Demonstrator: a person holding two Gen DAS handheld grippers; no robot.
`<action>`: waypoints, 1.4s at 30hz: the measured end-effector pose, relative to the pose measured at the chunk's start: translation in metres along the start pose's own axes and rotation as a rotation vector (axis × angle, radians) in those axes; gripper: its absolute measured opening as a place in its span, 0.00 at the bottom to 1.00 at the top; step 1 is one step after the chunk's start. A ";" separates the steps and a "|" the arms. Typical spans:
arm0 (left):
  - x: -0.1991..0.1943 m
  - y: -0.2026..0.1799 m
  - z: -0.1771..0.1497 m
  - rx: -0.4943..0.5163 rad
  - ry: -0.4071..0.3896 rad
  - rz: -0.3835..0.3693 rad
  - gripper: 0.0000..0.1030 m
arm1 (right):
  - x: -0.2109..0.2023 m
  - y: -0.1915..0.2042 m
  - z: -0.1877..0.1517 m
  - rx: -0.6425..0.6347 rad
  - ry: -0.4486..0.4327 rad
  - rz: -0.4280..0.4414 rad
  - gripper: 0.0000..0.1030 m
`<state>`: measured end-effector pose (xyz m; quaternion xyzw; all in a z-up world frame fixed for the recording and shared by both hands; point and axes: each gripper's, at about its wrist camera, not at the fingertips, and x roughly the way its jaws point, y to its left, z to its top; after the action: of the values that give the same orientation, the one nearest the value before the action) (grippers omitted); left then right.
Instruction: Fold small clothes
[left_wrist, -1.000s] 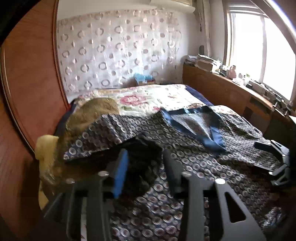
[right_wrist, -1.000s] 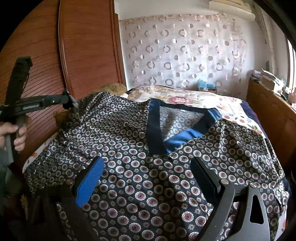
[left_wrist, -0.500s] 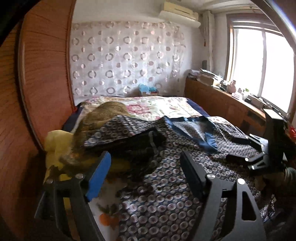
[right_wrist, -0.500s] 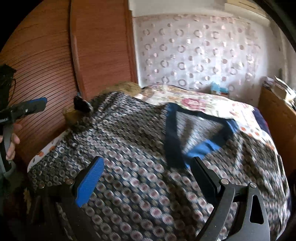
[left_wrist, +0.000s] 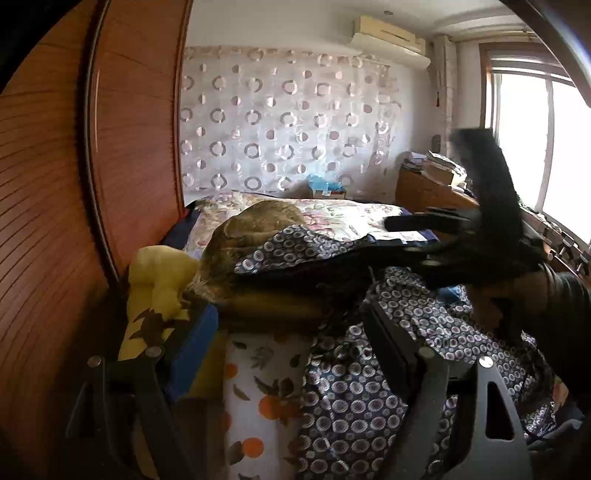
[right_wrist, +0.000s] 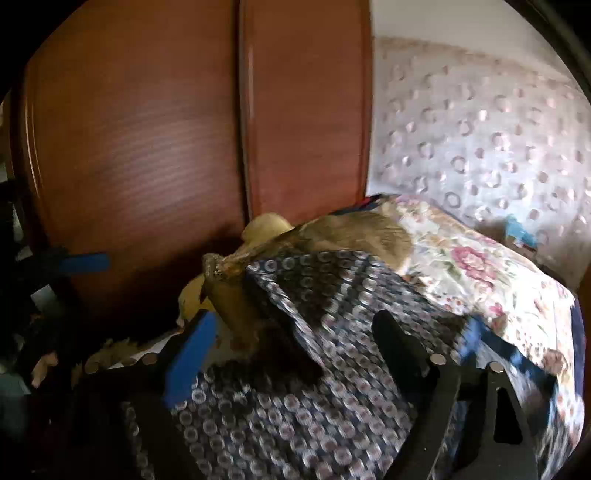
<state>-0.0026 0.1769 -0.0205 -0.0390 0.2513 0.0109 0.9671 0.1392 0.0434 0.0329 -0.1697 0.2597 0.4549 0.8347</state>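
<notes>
A navy shirt with a ring pattern (left_wrist: 369, 398) (right_wrist: 295, 424) lies spread on the bed, one sleeve (left_wrist: 295, 243) (right_wrist: 314, 280) folded over onto a tan bundle. My left gripper (left_wrist: 295, 347) hangs at the bed's near left corner; its jaws are opening and nothing is between them. Its blue pad (right_wrist: 85, 263) shows at the left of the right wrist view. My right gripper (right_wrist: 295, 350) hovers over the folded sleeve, jaws closing, with a dark fold of cloth lying between its fingers; the pads do not press it. It appears as a dark blur (left_wrist: 424, 236) in the left wrist view.
A brown wardrobe door (right_wrist: 147, 129) stands close along the bed's left side. A tan bundle (left_wrist: 258, 225) and a yellow cloth (left_wrist: 159, 280) lie by the sleeve. Floral bedspread (right_wrist: 480, 269) covers the far end. A wooden counter (left_wrist: 424, 188) runs under the window.
The left gripper opened, let go of the sleeve and drew back to the bed's left corner. The right gripper swung left across the shirt toward the folded sleeve.
</notes>
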 end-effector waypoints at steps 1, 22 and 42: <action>0.000 0.002 -0.002 -0.003 0.002 0.003 0.79 | 0.012 0.002 0.004 -0.019 0.034 0.007 0.76; 0.027 -0.020 -0.005 0.021 0.032 -0.064 0.79 | 0.033 -0.073 -0.036 0.189 0.072 -0.228 0.07; 0.029 -0.043 0.007 0.058 0.031 -0.101 0.79 | 0.040 -0.020 -0.070 -0.011 0.115 -0.122 0.57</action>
<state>0.0276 0.1343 -0.0259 -0.0240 0.2642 -0.0458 0.9631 0.1549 0.0238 -0.0459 -0.2155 0.2938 0.3942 0.8437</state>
